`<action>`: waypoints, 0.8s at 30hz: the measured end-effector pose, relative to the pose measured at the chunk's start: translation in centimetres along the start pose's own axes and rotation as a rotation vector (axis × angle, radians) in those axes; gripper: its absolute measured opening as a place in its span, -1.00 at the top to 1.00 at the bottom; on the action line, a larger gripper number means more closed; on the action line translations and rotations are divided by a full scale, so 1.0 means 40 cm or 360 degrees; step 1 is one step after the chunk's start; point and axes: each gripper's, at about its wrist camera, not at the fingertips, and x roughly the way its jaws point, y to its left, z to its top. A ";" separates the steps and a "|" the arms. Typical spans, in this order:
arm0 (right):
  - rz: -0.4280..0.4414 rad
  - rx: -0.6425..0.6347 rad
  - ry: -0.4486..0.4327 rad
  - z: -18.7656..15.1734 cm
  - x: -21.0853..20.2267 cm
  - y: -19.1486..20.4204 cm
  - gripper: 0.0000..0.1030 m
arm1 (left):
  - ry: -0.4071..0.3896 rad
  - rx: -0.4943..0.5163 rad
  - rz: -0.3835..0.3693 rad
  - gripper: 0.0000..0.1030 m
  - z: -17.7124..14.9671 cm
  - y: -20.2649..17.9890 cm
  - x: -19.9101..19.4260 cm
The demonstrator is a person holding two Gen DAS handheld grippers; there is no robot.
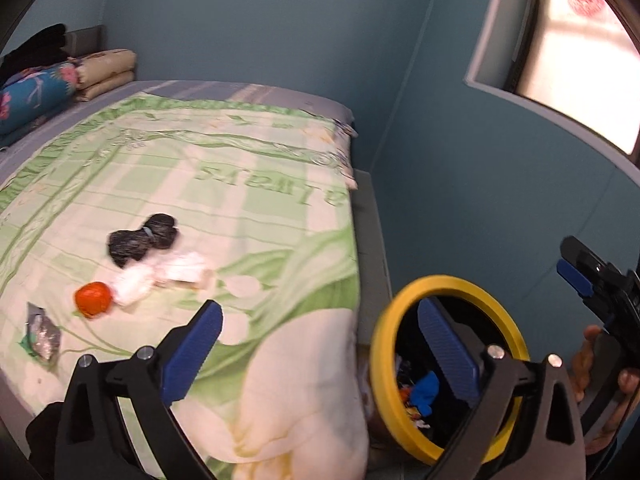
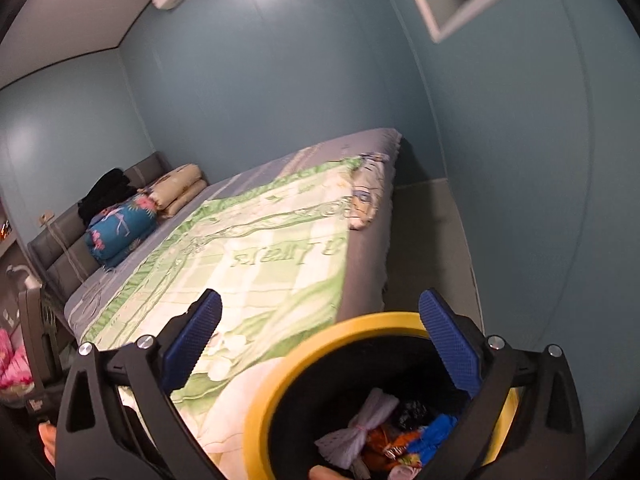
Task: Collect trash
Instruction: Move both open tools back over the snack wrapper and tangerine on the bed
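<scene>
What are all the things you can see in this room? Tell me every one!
black bag: one, black, tied, on the bed blanket
white wads: a few, white, beside the black bag
orange ball: one, orange, touching the white wads
foil wrapper: one, silvery, near the bed's edge
blanket: one, green and cream, spread on the bed
folded bedding: several, blue floral, beige, black, by the headboard
bin: one, yellow rim, black inside, beside the bed, trash inside
window: one, bright, in the blue wall
left gripper: open, empty
right gripper: open, empty, over the bin
</scene>
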 end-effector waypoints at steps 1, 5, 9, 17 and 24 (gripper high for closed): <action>0.0018 -0.0014 -0.0006 0.004 0.006 0.018 -0.85 | -0.0022 -0.0017 0.0025 -0.84 0.005 0.023 -0.012; 0.0114 -0.0090 0.0005 0.022 0.030 0.090 -0.85 | -0.0100 -0.0085 0.0137 -0.84 0.023 0.117 -0.061; 0.0162 -0.0190 0.0018 0.030 0.074 0.182 -0.85 | -0.0160 -0.0143 0.0263 -0.84 0.029 0.209 -0.109; 0.0247 -0.0308 0.0090 0.026 0.146 0.350 -0.85 | -0.0210 -0.0283 0.0496 -0.84 0.013 0.405 -0.170; 0.0324 -0.0352 0.0182 0.010 0.250 0.471 -0.85 | -0.0176 -0.0361 0.0605 -0.84 -0.017 0.537 -0.176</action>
